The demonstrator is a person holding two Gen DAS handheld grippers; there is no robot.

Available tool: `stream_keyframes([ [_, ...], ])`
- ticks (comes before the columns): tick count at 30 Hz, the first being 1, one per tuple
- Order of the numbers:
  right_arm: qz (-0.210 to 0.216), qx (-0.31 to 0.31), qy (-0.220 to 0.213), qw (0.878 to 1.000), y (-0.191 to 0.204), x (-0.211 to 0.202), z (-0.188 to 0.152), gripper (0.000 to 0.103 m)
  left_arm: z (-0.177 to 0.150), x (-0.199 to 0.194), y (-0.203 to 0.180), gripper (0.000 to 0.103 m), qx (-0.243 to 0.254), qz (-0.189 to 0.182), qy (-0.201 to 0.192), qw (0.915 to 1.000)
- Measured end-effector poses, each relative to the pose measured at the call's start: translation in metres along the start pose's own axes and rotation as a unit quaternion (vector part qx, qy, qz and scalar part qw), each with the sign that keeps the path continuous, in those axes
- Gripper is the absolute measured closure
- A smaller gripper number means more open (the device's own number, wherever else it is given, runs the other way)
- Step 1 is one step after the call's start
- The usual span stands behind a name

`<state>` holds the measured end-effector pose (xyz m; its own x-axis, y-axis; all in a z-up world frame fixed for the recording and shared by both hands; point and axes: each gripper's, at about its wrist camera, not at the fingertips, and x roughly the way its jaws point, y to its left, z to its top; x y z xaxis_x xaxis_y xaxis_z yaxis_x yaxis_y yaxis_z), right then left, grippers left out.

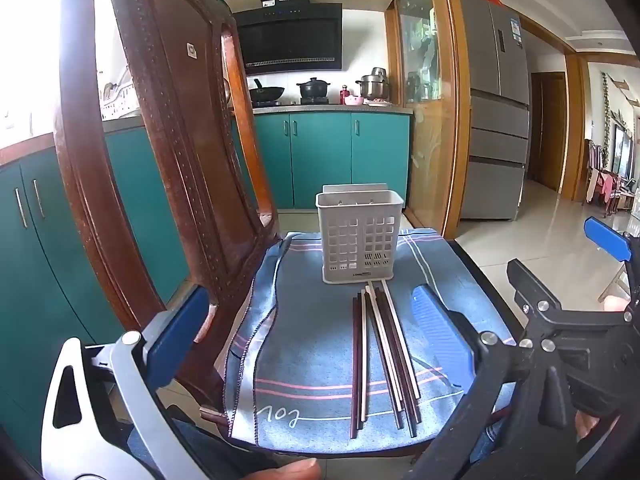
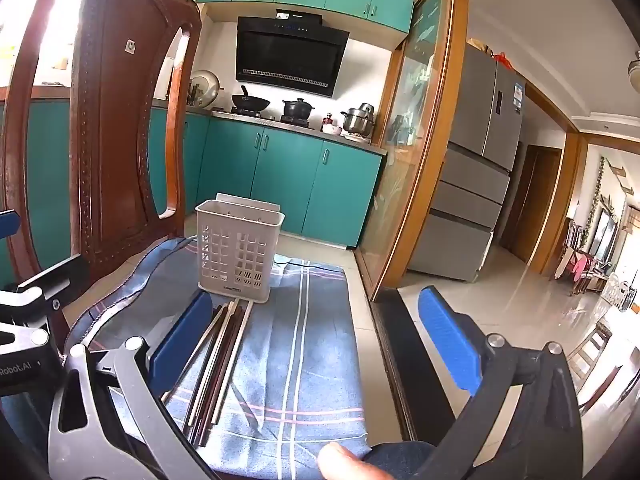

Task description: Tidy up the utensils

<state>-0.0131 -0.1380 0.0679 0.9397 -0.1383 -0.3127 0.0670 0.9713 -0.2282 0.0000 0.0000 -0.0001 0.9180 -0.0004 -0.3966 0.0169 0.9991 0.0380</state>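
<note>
The left gripper (image 1: 316, 332) hangs wide open over the near part of the blue cloth (image 1: 304, 320), its two blue pads spread either side of the chopsticks (image 1: 384, 356), touching none of them. The right gripper (image 2: 320, 340) is just as wide open and empty, its left pad near the chopsticks' right side.

The chopsticks, dark and pale ones mixed, lie flat in a loose bundle on the cloth, their far tips just in front of the white utensil basket (image 1: 359, 236). The basket stands upright at the cloth's far end. A carved wooden chair back (image 1: 176, 152) rises left of the basket.
</note>
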Motion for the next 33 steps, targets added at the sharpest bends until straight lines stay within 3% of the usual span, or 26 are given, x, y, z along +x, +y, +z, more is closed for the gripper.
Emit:
stream_keyframes([
  [33, -0.002, 0.020, -0.005, 1.000, -0.0094, -0.0052, -0.0025, 0.003, 0.0011, -0.0001, 0.0039, 0.003, 0.007, 0.020, -0.006, 0.9998],
])
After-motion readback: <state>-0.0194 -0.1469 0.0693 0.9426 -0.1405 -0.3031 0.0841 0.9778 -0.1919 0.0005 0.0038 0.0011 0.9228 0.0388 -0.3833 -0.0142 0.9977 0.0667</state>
